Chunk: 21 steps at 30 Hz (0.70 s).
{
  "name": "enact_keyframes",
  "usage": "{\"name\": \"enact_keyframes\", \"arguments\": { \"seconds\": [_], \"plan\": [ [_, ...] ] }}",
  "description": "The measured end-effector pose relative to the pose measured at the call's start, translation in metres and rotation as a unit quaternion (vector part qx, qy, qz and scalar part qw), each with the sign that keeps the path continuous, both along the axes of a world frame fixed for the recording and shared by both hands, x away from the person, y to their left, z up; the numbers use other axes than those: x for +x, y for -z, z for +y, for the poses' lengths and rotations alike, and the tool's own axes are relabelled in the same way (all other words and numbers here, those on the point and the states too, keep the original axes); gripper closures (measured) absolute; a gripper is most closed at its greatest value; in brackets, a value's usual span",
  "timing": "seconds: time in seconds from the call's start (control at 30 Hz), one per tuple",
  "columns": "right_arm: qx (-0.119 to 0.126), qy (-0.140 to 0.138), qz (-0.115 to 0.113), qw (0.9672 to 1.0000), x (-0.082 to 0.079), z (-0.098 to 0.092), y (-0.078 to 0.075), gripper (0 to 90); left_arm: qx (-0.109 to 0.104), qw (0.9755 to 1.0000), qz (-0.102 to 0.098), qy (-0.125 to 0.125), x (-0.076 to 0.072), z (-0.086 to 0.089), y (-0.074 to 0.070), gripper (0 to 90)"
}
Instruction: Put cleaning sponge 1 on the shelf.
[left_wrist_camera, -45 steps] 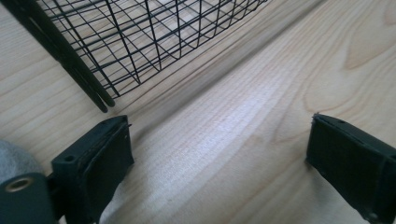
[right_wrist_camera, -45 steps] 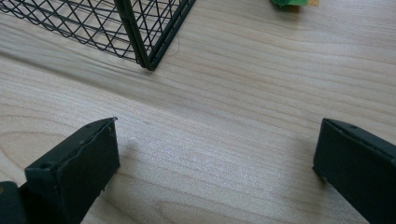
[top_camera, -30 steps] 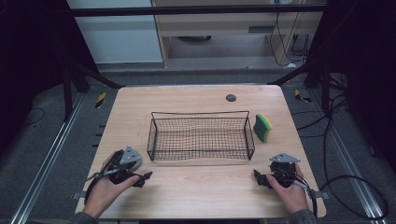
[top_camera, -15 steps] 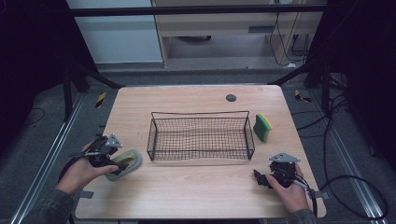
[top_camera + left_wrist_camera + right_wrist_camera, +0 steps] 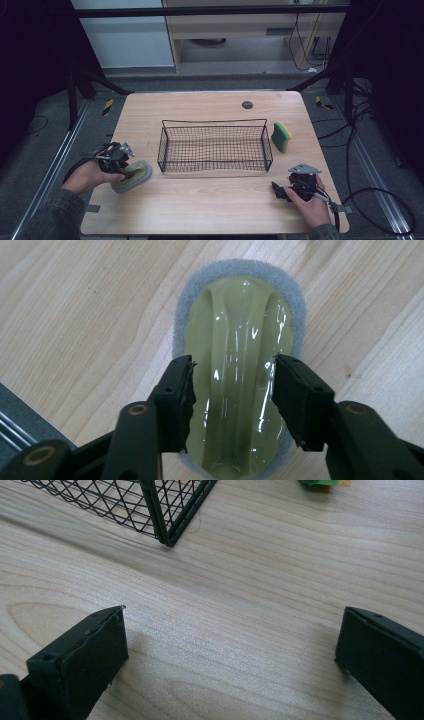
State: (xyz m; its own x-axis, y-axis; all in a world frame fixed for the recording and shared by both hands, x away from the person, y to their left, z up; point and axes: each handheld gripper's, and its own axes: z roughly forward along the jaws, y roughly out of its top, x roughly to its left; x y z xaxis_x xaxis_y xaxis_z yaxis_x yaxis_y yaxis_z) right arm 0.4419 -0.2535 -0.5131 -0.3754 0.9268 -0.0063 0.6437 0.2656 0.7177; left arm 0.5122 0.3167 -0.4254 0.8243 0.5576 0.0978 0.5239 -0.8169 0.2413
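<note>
An oval sponge [image 5: 136, 176] with a grey base and a glossy yellow-green top [image 5: 240, 340] lies on the wooden table, left of the wire basket [image 5: 215, 121]. My left gripper [image 5: 128, 172] reaches it from the left. Its jaws have just been closing, and the pads [image 5: 182, 390] now press on both long sides of the sponge, which still rests on the table. My right gripper [image 5: 276, 190] sits near the front right edge, jaws wide open [image 5: 232, 630] over bare wood.
The black wire basket [image 5: 165, 510] stands in the middle of the table. A green and yellow sponge [image 5: 281, 136] stands on edge just right of it. A small dark disc [image 5: 247, 104] lies near the far edge.
The left hand swung out to the left, uncovering the oval sponge, and the gripper's jaws closed onto the sponge's sides. The right hand stayed put.
</note>
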Motion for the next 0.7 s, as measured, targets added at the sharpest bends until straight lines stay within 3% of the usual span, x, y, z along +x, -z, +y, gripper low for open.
{"name": "enact_keyframes", "arguments": {
  "seconds": [0.23, 0.37, 0.5, 0.7],
  "plan": [
    [-0.001, -0.003, 0.0, 1.0, 0.0001, -0.0004, -0.0001, 0.6, 0.023, 0.9991, 0.023, 0.029, 0.004, -0.0048, 0.0034, 56.1],
    [0.0, -0.003, 0.001, 1.0, -0.0001, -0.0004, -0.0001, 0.6, 0.031, 0.9986, 0.03, 0.03, 0.0063, -0.0067, 0.0044, 59.9],
    [0.0, -0.004, 0.001, 1.0, -0.0002, -0.0005, -0.0002, 0.6, 0.035, 0.9984, 0.038, 0.024, 0.0084, -0.0059, 0.0045, 70.0],
    [0.0, -0.004, 0.001, 1.0, -0.0002, -0.0005, -0.0001, 0.6, 0.035, 0.9983, 0.033, 0.032, 0.0018, -0.0055, -0.001, 70.5]
  ]
}}
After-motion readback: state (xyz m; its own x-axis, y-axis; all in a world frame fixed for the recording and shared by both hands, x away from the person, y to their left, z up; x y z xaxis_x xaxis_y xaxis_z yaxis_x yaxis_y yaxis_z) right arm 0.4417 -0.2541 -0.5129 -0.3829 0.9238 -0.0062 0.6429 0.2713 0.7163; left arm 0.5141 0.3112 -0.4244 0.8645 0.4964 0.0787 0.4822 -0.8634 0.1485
